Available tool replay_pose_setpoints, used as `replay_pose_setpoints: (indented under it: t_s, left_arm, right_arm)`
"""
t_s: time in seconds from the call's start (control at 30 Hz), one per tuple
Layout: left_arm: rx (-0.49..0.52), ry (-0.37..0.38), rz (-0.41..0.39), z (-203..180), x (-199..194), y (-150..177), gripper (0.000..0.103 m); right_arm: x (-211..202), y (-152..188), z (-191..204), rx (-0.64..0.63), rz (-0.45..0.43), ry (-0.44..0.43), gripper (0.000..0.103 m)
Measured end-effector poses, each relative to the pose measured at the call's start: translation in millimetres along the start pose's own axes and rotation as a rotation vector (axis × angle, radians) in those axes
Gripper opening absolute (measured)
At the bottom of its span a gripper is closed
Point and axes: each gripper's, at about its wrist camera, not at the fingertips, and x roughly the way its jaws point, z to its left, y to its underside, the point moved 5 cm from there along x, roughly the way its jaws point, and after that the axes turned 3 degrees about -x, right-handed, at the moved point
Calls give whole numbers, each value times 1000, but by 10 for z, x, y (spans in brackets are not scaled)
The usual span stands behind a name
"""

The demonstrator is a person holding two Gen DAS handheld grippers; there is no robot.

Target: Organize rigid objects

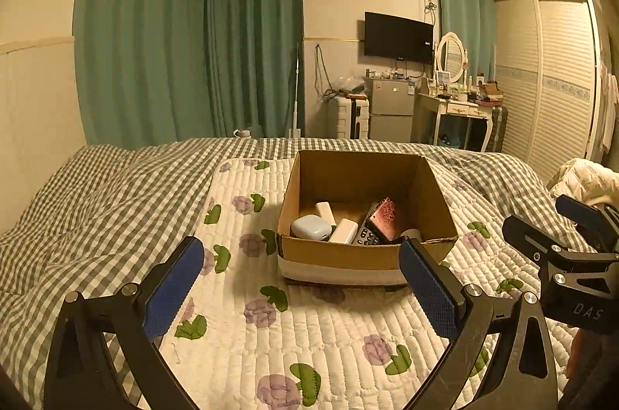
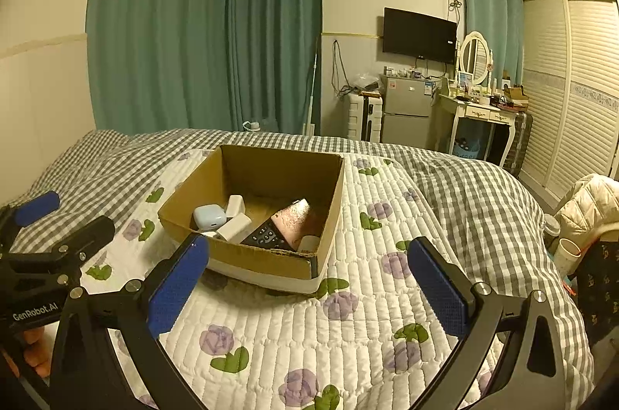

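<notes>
A brown cardboard box [image 1: 361,253] [image 2: 267,261] sits on a white floral quilt on the bed. Inside lie a pale blue case [image 1: 310,227] [image 2: 209,215], white blocks [image 1: 343,231] [image 2: 234,226], a black keypad remote [image 1: 365,235] [image 2: 267,235] and a pink phone [image 1: 385,218] [image 2: 292,218]. My left gripper [image 1: 301,278] is open and empty, just short of the box's near wall. My right gripper [image 2: 309,278] is open and empty, near the box's front corner. Each gripper shows at the edge of the other's view, the right one [image 1: 541,228] and the left one [image 2: 65,212].
The floral quilt [image 1: 309,340] [image 2: 309,332] lies over a grey checked duvet [image 1: 96,197]. A cream jacket [image 2: 588,205] and a cup [image 2: 566,255] sit at the bed's right. Green curtains, a fridge, a dressing table and a wardrobe stand beyond the bed.
</notes>
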Motion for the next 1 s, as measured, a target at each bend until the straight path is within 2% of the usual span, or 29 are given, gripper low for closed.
replay_pose_setpoints:
  t_s: [0.47, 0.77, 1.0]
  left_arm:
    - [-28, -11, 15, 84, 34, 14, 103]
    - [-44, 9, 22, 80, 22, 22, 103]
    - [-26, -5, 22, 74, 26, 48, 103]
  right_arm:
    - [38, 39, 12, 5, 13, 9, 103]
    - [51, 66, 31, 1, 24, 4, 103]
    - [50, 63, 43, -1, 23, 7, 103]
